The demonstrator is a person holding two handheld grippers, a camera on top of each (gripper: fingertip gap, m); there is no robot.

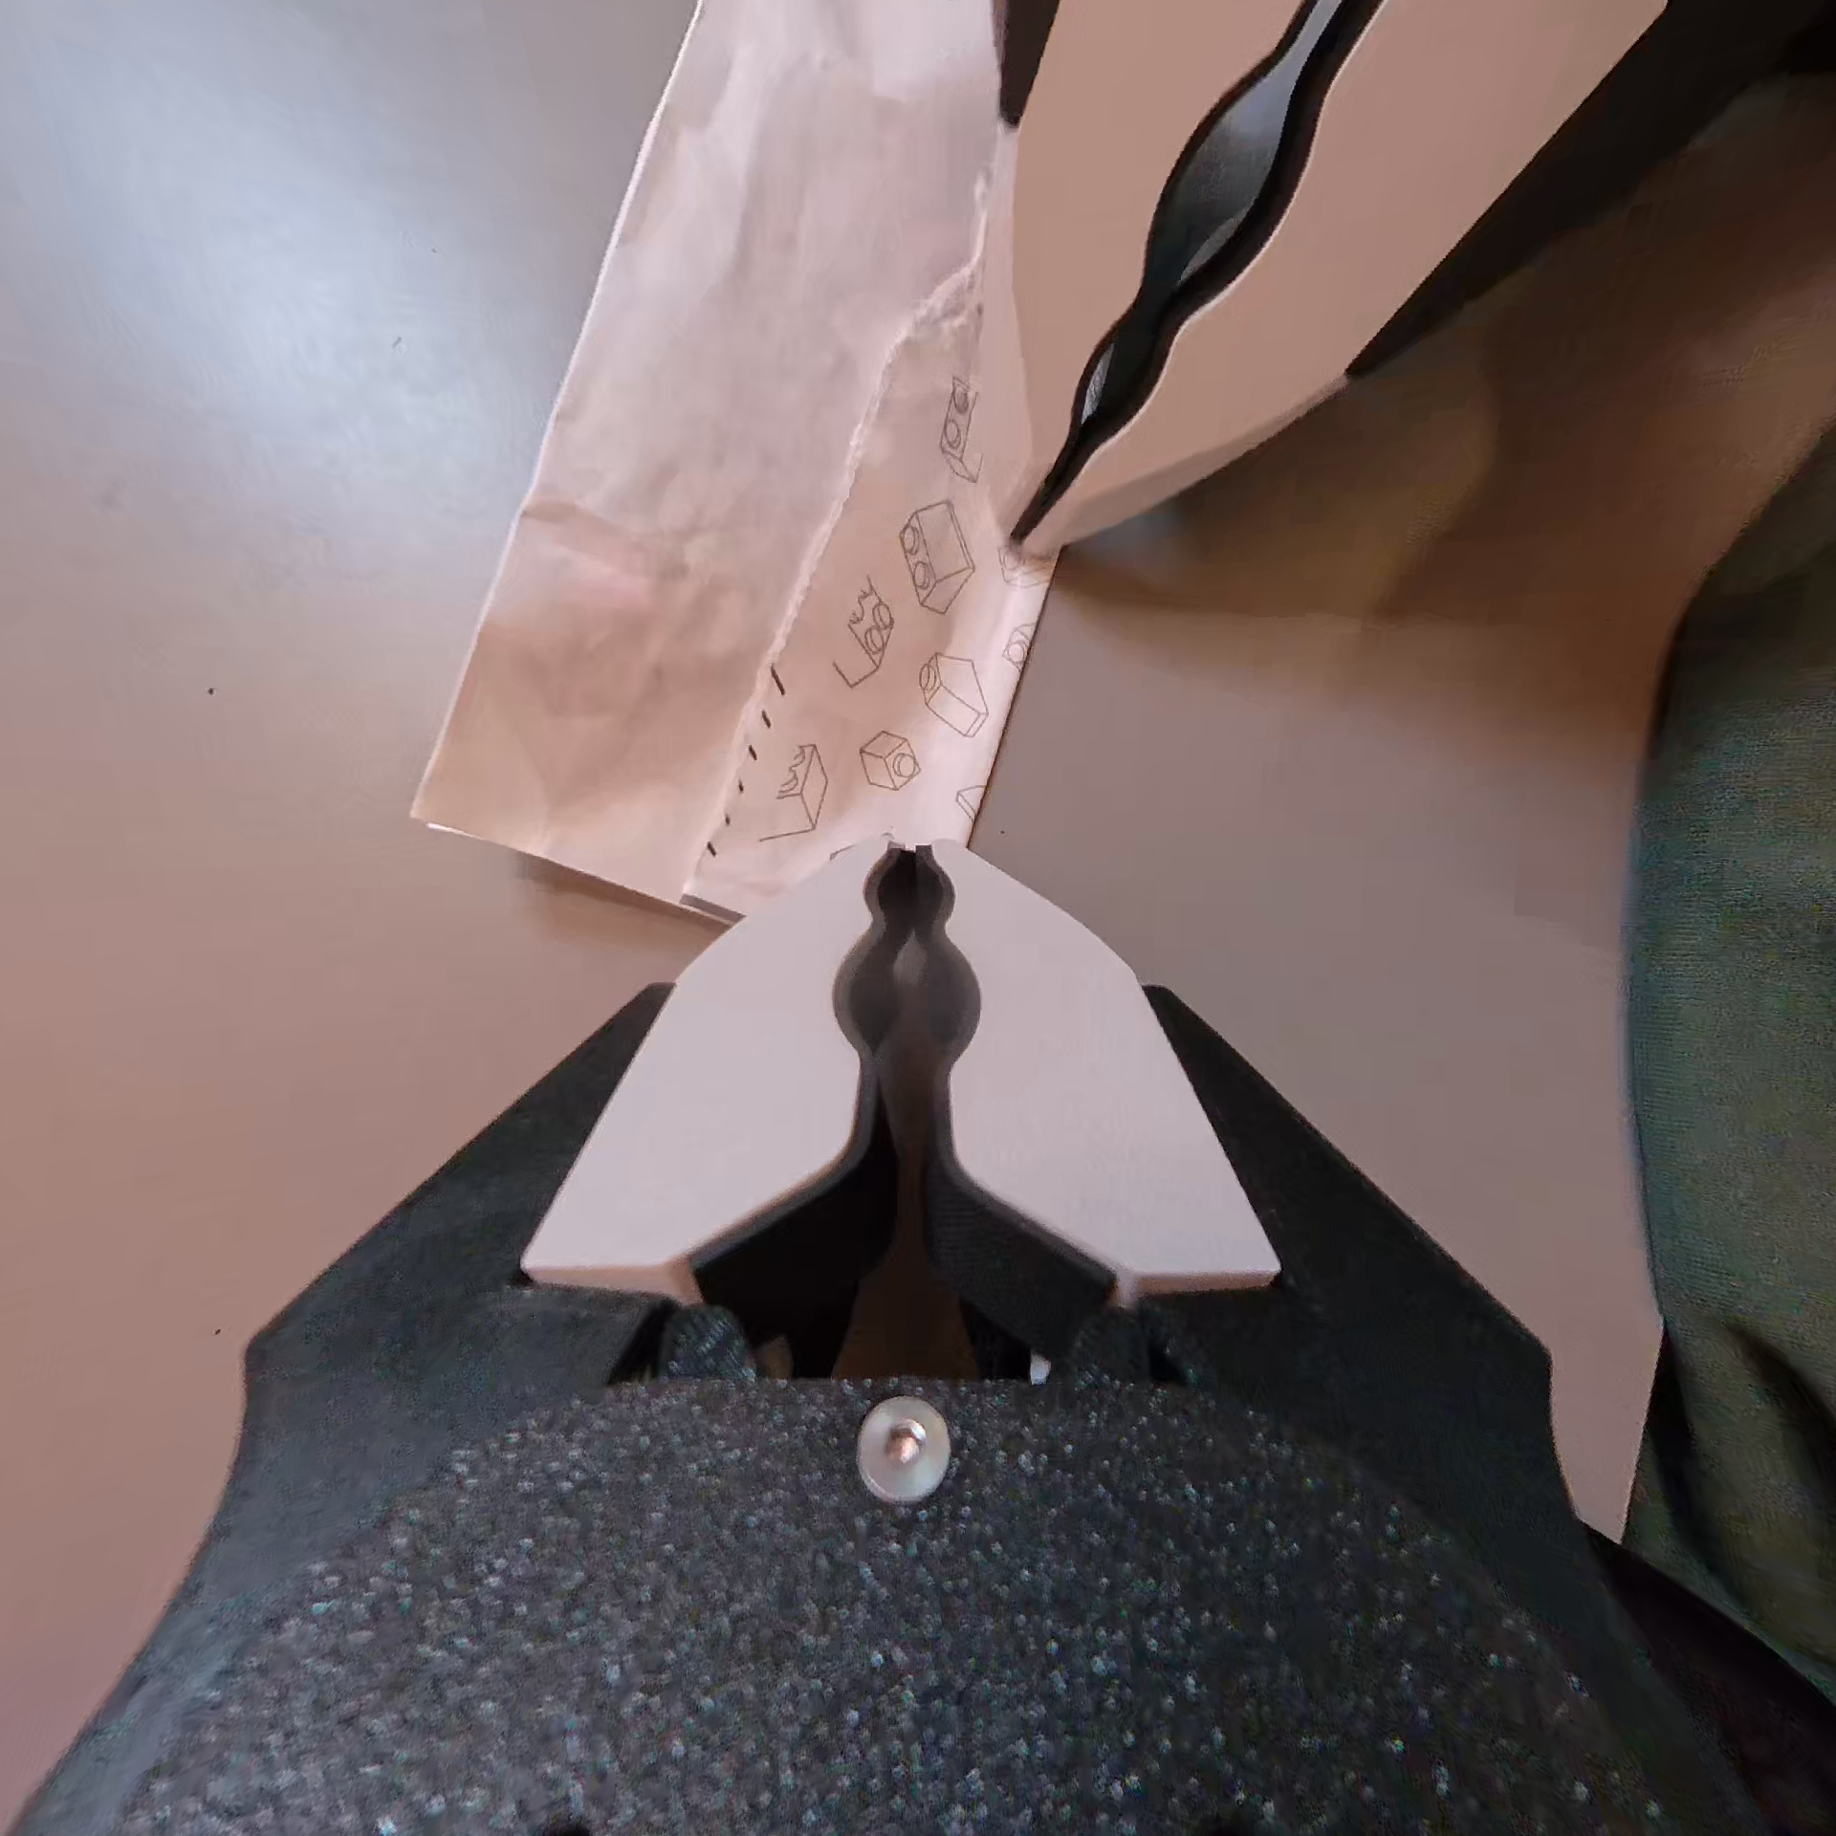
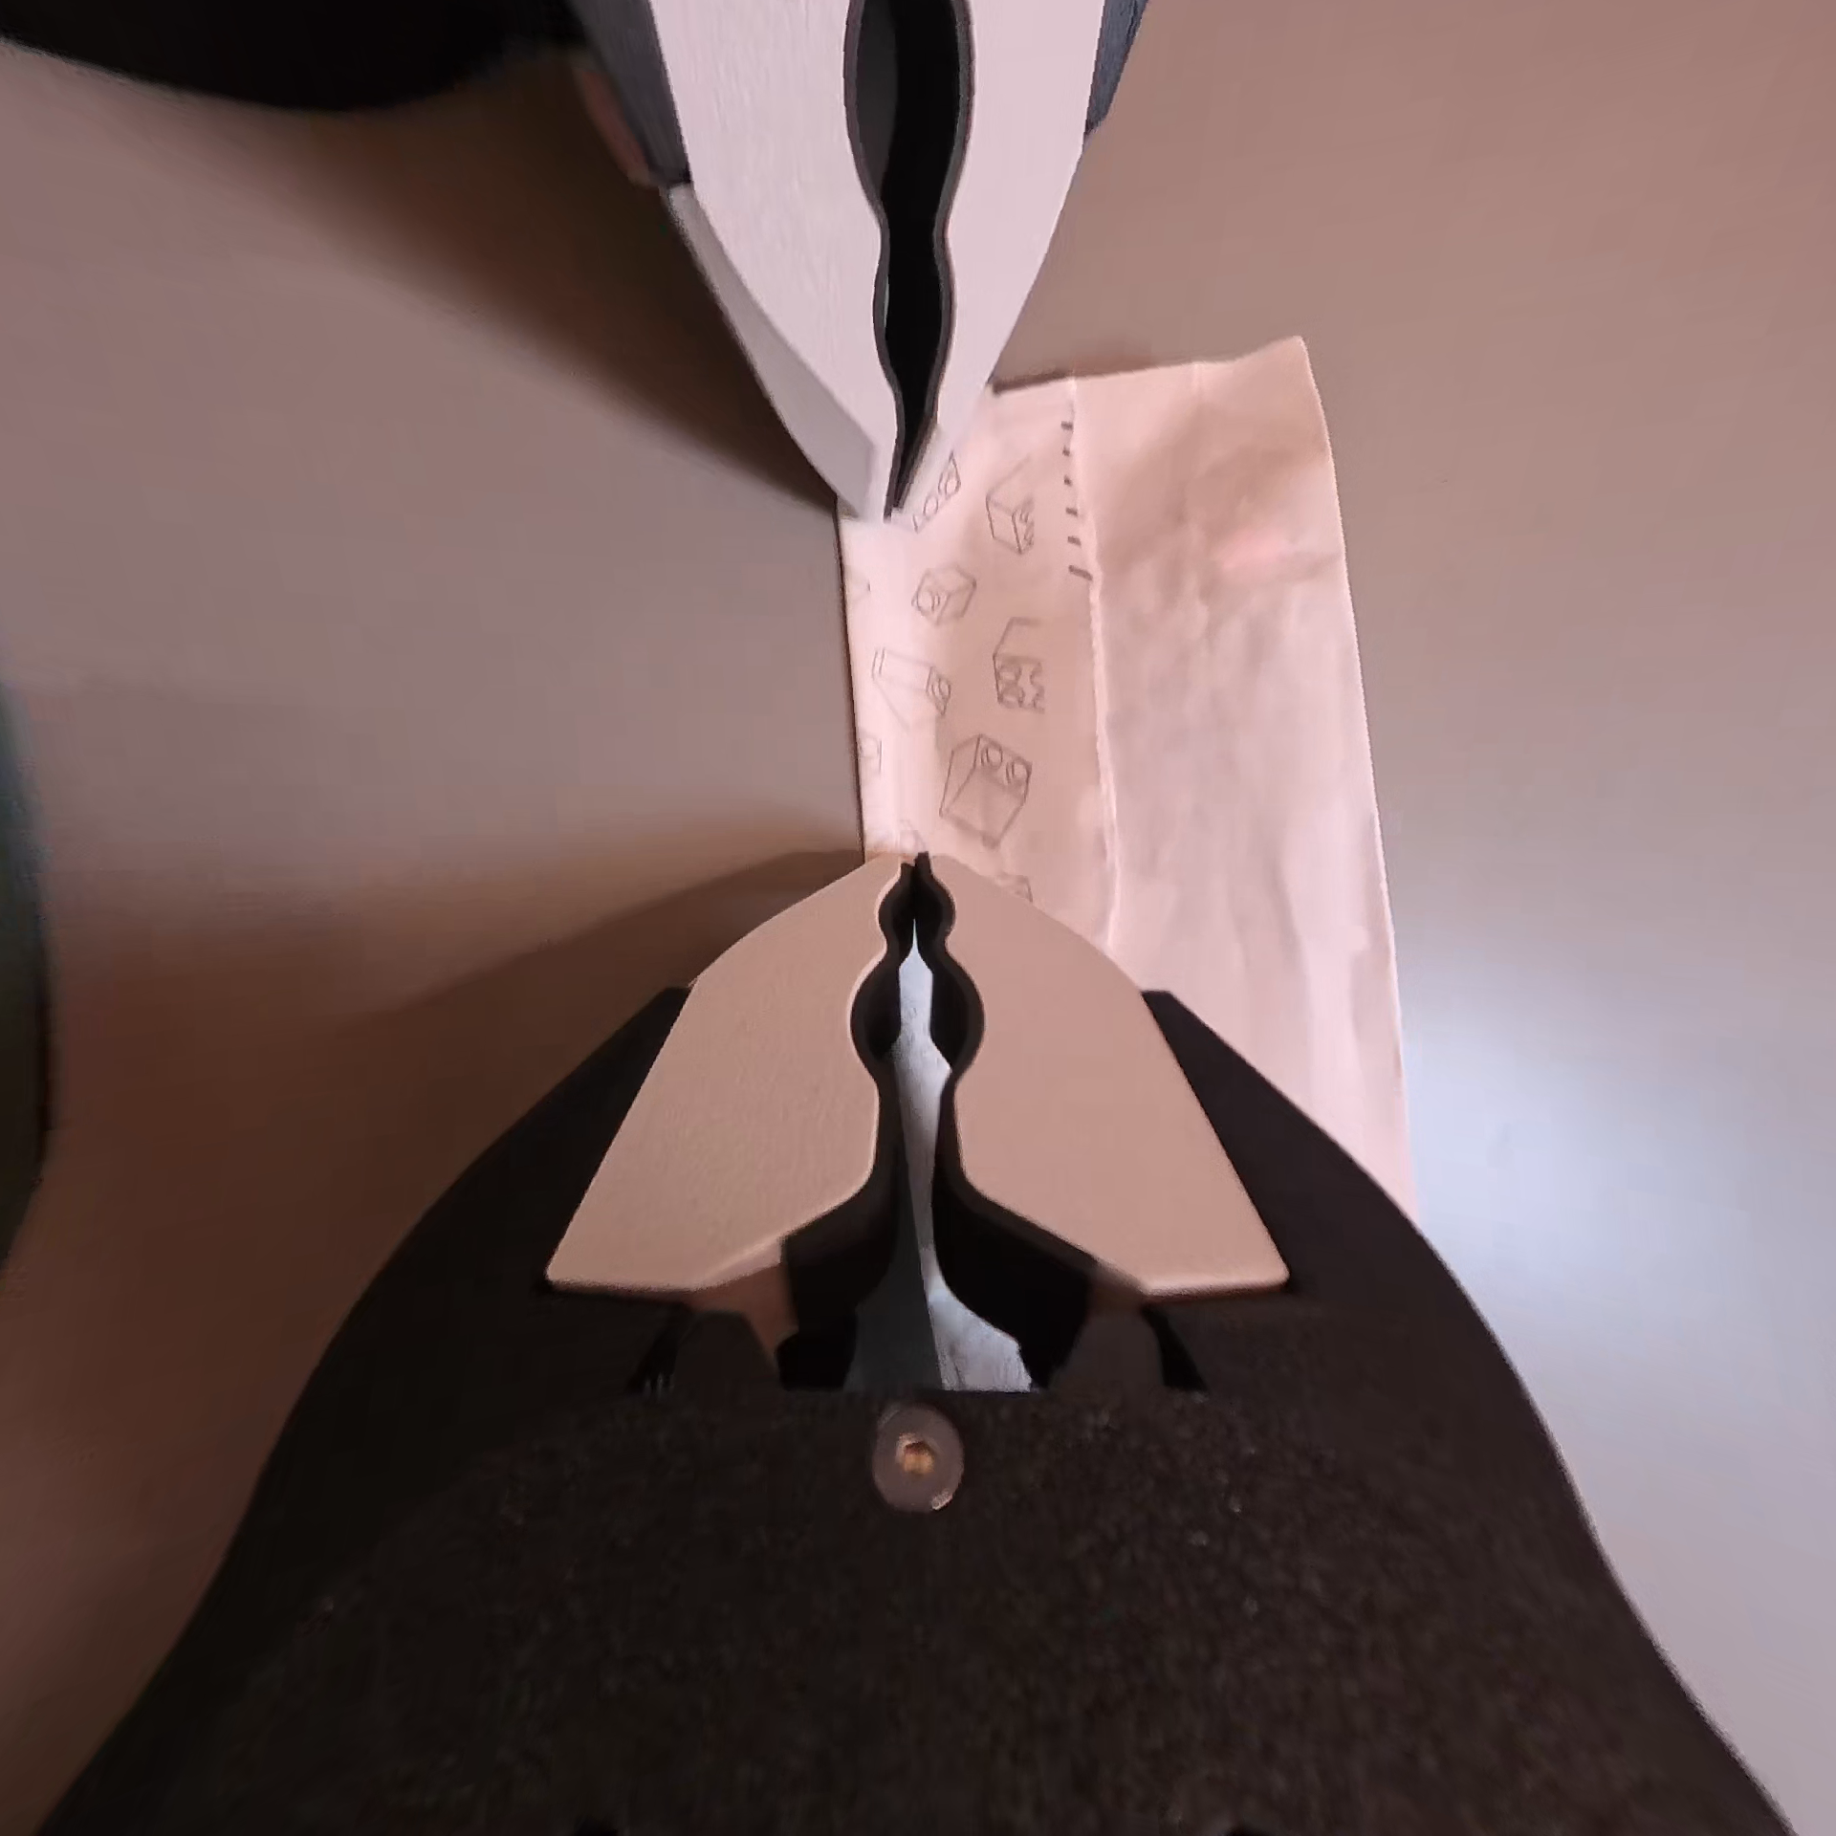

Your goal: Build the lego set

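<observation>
left gripper [image 1: 909, 846]: pinched shut on the near corner of the paper bag [image 1: 715, 517]
right gripper [image 2: 916, 862]: clamped on the same printed strip's other end
bag: lying flat on the brown table [image 1: 248, 497], little brick doodles printed, no readable words

One paper bag [image 1: 695, 517] on the table [image 1: 248, 397], just the one, stretching from centre frame up toward twelve o'clock in the left wrist view. Two grippers in play: the left gripper [image 1: 909, 849] at six o'clock, tips pinched together on the bag's near edge, and the right gripper [image 1: 1028, 532] coming in from one o'clock, tips closed at the bag's strip of printed brick drawings. Each gripper counts two pale fingers [image 1: 755, 1073]. One table surface, brown. One patch of dark green fabric [image 1: 1749, 894] at three o'clock. One silver screw [image 1: 899, 1446] on the left gripper's black body at six.
</observation>
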